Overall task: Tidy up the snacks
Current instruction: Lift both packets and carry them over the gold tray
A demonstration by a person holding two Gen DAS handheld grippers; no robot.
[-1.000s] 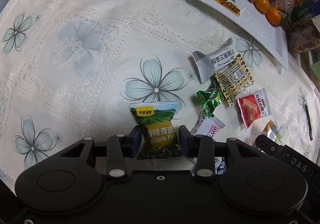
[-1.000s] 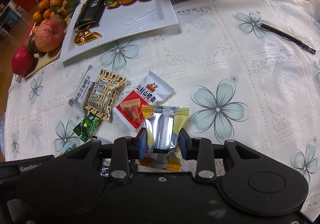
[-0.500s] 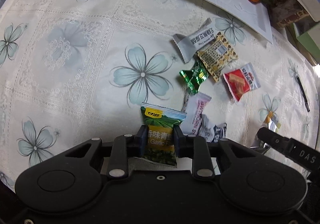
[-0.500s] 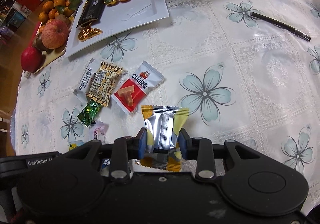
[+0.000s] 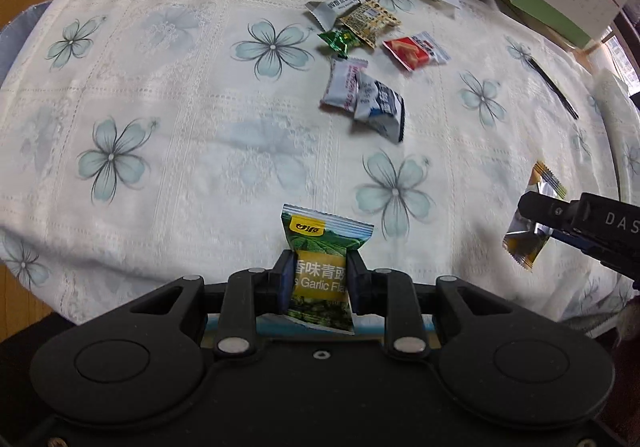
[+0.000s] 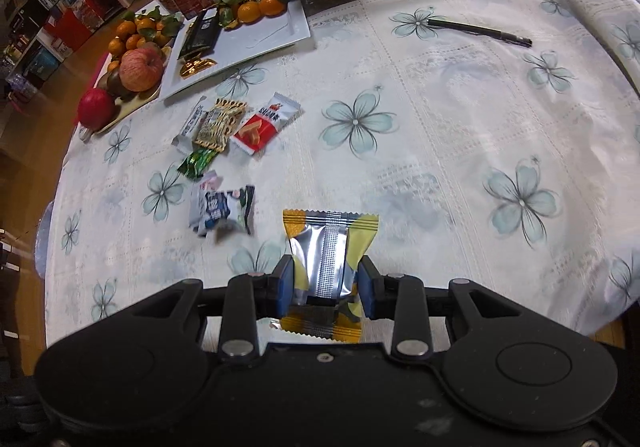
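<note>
Left tool is clamped on the green pea packet; right tool on the silver-yellow packet. Both are held clear of the tabletop: carry step. Placement on the white tray is probably called for next.

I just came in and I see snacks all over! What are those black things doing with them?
A person is tidying snacks with two tongs. The left tongs pinch a green garlic pea packet, and the right tongs pinch a silver and yellow packet. Both packets are held above the flowered tablecloth. More loose packets, like a red one and a green candy, lie on the cloth near a white tray with oranges.
</note>
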